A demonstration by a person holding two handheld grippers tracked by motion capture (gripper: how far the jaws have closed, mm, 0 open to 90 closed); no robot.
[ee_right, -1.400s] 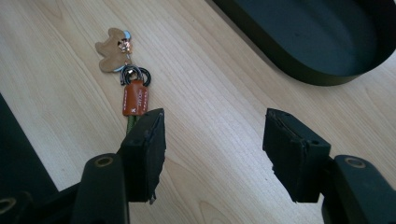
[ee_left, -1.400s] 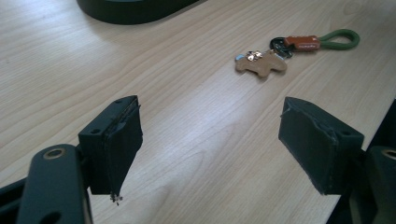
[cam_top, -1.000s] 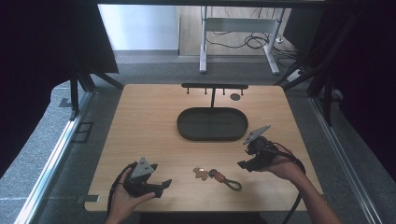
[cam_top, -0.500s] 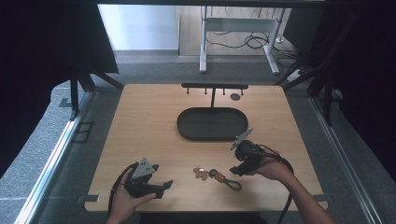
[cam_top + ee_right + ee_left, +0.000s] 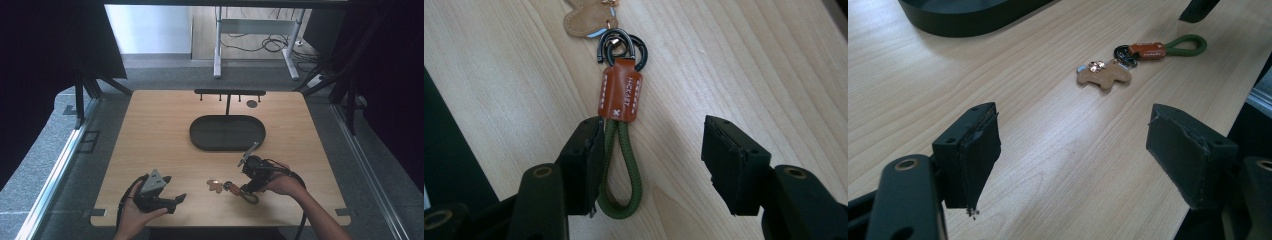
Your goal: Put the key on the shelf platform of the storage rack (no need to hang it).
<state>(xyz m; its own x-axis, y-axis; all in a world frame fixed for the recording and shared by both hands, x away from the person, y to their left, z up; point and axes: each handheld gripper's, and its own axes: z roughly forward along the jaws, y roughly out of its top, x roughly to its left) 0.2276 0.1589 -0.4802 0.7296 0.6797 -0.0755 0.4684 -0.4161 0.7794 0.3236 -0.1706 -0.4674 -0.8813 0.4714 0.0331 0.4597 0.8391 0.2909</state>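
Note:
A keychain [image 5: 235,189] lies on the wooden table near its front edge: a green cord loop [image 5: 621,172], a brown leather tab [image 5: 620,95], black rings and a tan animal-shaped charm [image 5: 1104,75]. My right gripper [image 5: 651,145] is open and low over the cord end. The loop lies on the table between its jaws, close against the left one. In the high view the right gripper [image 5: 246,187] points down-left at the keychain. My left gripper [image 5: 173,189] rests open at the front left, nothing between its jaws [image 5: 1073,140], with the keychain [image 5: 1148,50] farther ahead.
A black oval tray [image 5: 200,140] sits in the middle of the table, seen too in the left gripper view [image 5: 963,15]. Behind it stands a low black rack with hooks [image 5: 229,93] and a small round disc [image 5: 252,103]. The table's front edge is close to both hands.
My right gripper has moved left and toward the front, down to the keychain's cord loop. The left gripper has stayed where it was.

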